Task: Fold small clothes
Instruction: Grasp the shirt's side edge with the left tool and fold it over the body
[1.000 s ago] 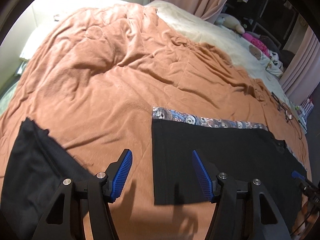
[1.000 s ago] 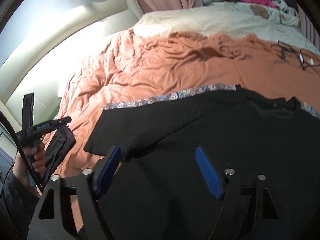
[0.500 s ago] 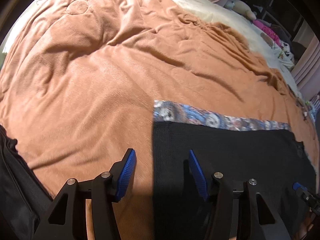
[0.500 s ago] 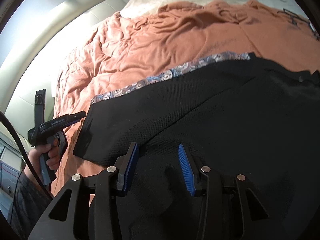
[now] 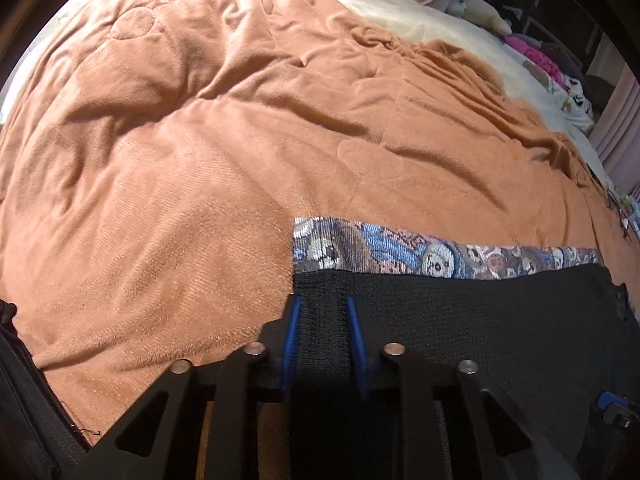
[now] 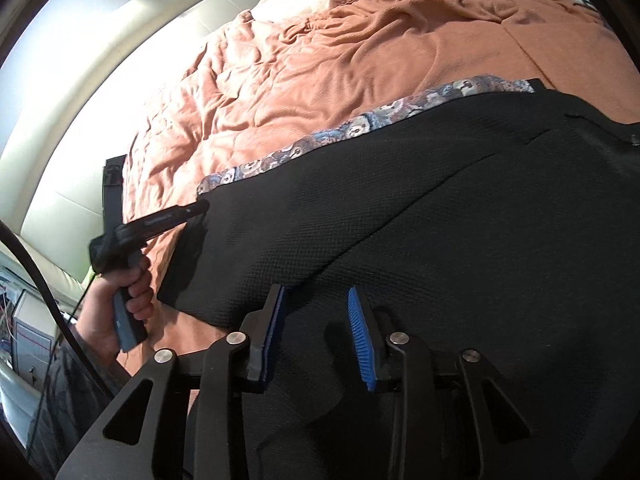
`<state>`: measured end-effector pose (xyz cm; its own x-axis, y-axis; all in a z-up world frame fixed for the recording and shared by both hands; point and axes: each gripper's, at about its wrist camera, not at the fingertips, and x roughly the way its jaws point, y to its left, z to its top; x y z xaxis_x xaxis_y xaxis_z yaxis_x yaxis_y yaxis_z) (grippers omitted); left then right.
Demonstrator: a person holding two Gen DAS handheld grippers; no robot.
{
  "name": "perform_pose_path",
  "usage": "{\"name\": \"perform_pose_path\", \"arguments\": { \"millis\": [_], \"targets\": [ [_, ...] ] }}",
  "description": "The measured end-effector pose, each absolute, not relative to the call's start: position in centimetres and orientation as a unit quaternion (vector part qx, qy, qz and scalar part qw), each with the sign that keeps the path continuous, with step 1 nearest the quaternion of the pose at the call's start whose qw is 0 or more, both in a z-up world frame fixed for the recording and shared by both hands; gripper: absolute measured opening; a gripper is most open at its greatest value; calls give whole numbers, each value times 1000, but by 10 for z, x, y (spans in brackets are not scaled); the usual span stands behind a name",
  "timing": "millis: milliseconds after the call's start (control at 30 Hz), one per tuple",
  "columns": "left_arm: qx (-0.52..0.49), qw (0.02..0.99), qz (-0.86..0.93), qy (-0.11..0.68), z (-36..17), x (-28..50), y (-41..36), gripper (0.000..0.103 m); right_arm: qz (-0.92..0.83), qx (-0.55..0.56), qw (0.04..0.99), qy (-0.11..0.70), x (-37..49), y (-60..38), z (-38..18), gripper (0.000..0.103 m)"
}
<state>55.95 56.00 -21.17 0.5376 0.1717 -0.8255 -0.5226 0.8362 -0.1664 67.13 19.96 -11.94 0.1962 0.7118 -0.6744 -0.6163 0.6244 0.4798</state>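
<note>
The left gripper (image 5: 321, 326) has closed from a wide spread to a narrow gap, its blue pads now flanking the left edge of the black garment (image 5: 480, 340); whether cloth is pinched cannot be confirmed. The right gripper (image 6: 316, 322) has also narrowed and sits partly open over the cloth, holding nothing visible. This suggests a fold lift is imminent. The garment lies flat on the orange blanket (image 5: 200, 160), with its patterned waistband (image 5: 420, 256) beyond the pads.
</note>
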Motion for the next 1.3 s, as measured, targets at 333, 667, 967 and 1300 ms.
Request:
{"name": "perform_pose_path", "arguments": {
  "millis": [333,667,967,1300],
  "targets": [
    [-193,891,191,364,-138,557,555,6,434,82,759,478,679,216,-131,26],
    [-172,913,154,336,-68,563,518,6,419,100,759,488,692,254,-154,26],
    [-173,919,120,333,-31,569,476,6,425,131,759,476,682,232,-134,55],
    [-157,925,82,336,1,583,408,6,393,177,791,434,651,124,-97,67]
  ]
}}
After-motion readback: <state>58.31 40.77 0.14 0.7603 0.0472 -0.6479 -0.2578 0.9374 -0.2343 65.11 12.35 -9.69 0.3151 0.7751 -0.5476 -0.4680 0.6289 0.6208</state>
